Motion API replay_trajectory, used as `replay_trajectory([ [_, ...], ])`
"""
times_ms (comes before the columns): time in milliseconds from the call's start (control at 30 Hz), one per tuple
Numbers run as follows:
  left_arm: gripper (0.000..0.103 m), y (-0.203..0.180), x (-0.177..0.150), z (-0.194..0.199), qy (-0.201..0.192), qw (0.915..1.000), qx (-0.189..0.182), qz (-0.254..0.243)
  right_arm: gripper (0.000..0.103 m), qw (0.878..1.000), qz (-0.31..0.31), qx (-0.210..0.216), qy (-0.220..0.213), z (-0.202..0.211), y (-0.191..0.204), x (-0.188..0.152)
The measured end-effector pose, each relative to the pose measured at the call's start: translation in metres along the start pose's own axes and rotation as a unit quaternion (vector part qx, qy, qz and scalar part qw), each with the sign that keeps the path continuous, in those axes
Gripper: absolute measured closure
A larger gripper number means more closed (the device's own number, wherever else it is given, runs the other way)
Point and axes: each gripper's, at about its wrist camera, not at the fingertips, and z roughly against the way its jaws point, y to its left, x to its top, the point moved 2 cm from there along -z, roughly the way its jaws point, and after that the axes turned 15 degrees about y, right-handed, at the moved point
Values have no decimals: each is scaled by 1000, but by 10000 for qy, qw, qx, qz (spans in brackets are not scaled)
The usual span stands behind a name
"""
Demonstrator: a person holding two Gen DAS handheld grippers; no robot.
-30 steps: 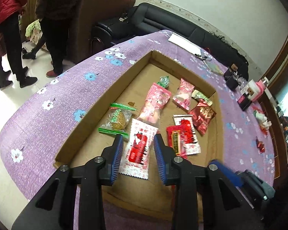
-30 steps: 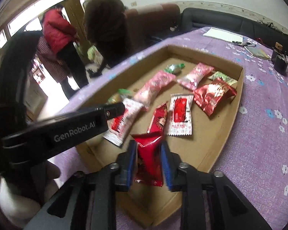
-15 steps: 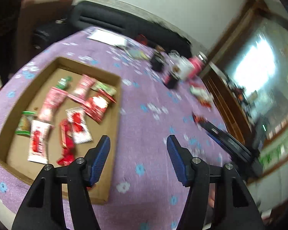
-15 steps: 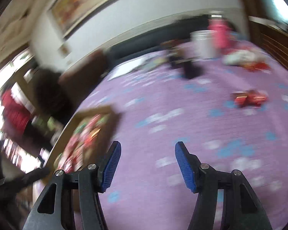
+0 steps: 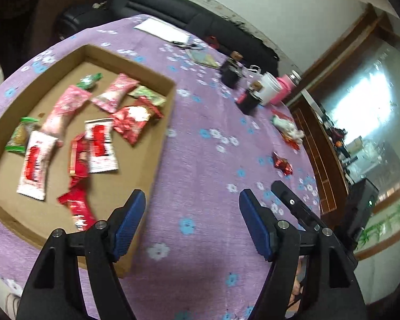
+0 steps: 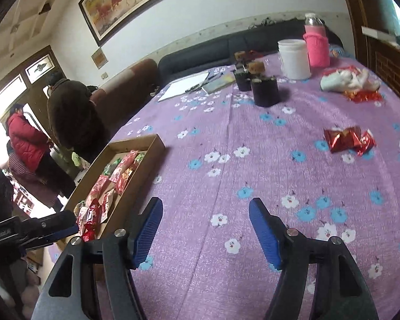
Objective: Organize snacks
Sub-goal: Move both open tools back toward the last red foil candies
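Many snack packets [image 5: 98, 144] lie in the cardboard box [image 5: 157, 144]; two red sweets [image 6: 349, 138] sit apart on the tablecloth [image 6: 253, 160]. Left gripper [image 5: 192, 224] and right gripper [image 6: 205, 233] have just been opening, both empty.

Bare purple tablecloth [image 6: 253, 165] lies open between cardboard tray [image 6: 157, 144] and red snack packets [image 6: 348, 140].
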Motion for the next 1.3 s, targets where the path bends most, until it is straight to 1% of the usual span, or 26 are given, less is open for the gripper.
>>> replay_trajectory([
  [100, 30, -14, -2, -11, 230, 9993, 207, -196, 33, 9998, -102, -164, -8, 5, -15, -2],
  [167, 30, -24, -6, -18, 378, 9982, 299, -367, 33, 9993, -298, -237, -22, 9, -32, -1],
  [267, 31, -31, -11, -21, 373, 9974, 316, -526, 33, 9969, -649, -412, -138, 19, -61, 5],
  [367, 30, -36, -15, -25, 351, 9961, 416, -696, 33, 9925, -1058, -558, -245, 29, -95, 14],
  [500, 31, -41, -18, -30, 344, 9937, 573, -895, 33, 9826, -1651, -772, -357, 35, -144, 31],
  [600, 31, -46, -20, -35, 331, 9915, 689, -1053, 33, 9754, -2001, -856, -357, 29, -174, 44],
  [700, 31, -48, -21, -37, 374, 9910, 666, -1098, 34, 9695, -2197, -1038, -311, 20, -194, 60],
  [800, 31, -47, -22, -37, 371, 9909, 668, -1107, 35, 9652, -2292, -1227, -268, 5, -205, 77],
  [833, 31, -46, -22, -37, 366, 9910, 663, -1107, 37, 9644, -2283, -1315, -244, 0, -206, 81],
  [900, 31, -45, -21, -36, 360, 9910, 678, -1100, 45, 9633, -2209, -1520, -149, -12, -207, 91],
  [933, 31, -44, -21, -37, 365, 9911, 677, -1091, 48, 9642, -2155, -1544, -64, -19, -205, 95],
  [967, 31, -43, -21, -37, 367, 9912, 678, -1080, 54, 9661, -2086, -1523, 7, -25, -204, 97],
  [1033, 31, -41, -20, -38, 367, 9915, 680, -1044, 55, 9716, -1842, -1485, 71, -31, -191, 101],
  [1100, 31, -40, -20, -40, 382, 9919, 662, -1014, 57, 9813, -1455, -1242, 211, -37, -172, 100],
  [1167, 31, -40, -21, -43, 422, 9918, 648, -1016, 57, 9900, -999, -880, 475, -46, -149, 96],
  [1200, 31, -41, -22, -44, 440, 9916, 638, -1036, 57, 9940, -734, -459, 674, -50, -136, 91],
  [1233, 31, -42, -23, -45, 456, 9913, 634, -1058, 57, 9951, -581, -161, 787, -50, -129, 87],
  [1267, 31, -43, -23, -45, 464, 9911, 633, -1074, 58, 9956, -401, 157, 831, -46, -121, 83],
  [1300, 31, -43, -24, -46, 472, 9910, 628, -1086, 57, 9962, -351, 261, 747, -39, -118, 81],
])
